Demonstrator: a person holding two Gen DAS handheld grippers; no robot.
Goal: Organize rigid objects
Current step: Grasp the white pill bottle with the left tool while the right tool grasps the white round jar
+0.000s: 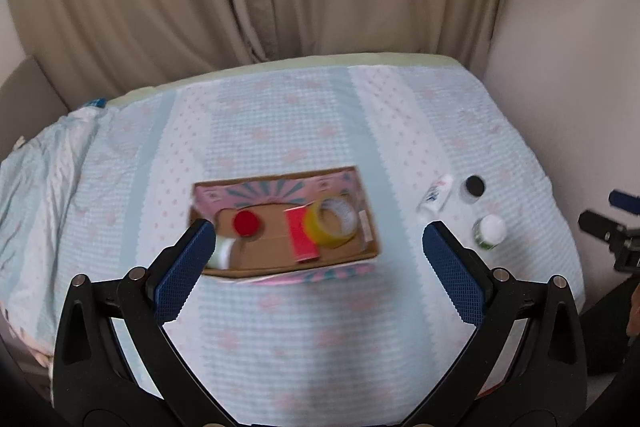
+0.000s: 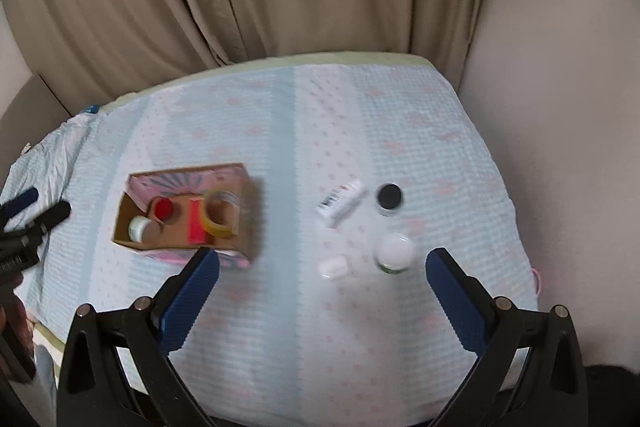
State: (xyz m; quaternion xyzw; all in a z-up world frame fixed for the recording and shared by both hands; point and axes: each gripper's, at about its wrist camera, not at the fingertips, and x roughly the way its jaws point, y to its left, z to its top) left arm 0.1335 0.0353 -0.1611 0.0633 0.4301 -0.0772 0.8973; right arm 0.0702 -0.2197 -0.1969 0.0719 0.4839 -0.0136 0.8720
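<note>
Altogether, one cardboard box [image 2: 248,223] holding four items, four loose items beside, both grippers' jaws apart.

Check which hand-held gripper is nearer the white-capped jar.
Right. The right hand-held gripper hovers open with the white-capped jar just ahead between its fingers; the left hand-held gripper faces the cardboard box, jar off to its right.

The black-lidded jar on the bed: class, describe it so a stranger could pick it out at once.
Start at the open cardboard box on the pale blue bedspread, then look right to the loose items beside it. The black-lidded jar stands farthest back, right of the lying white bottle. Its round black lid sets it apart; the nearer jar has a white lid.
</note>
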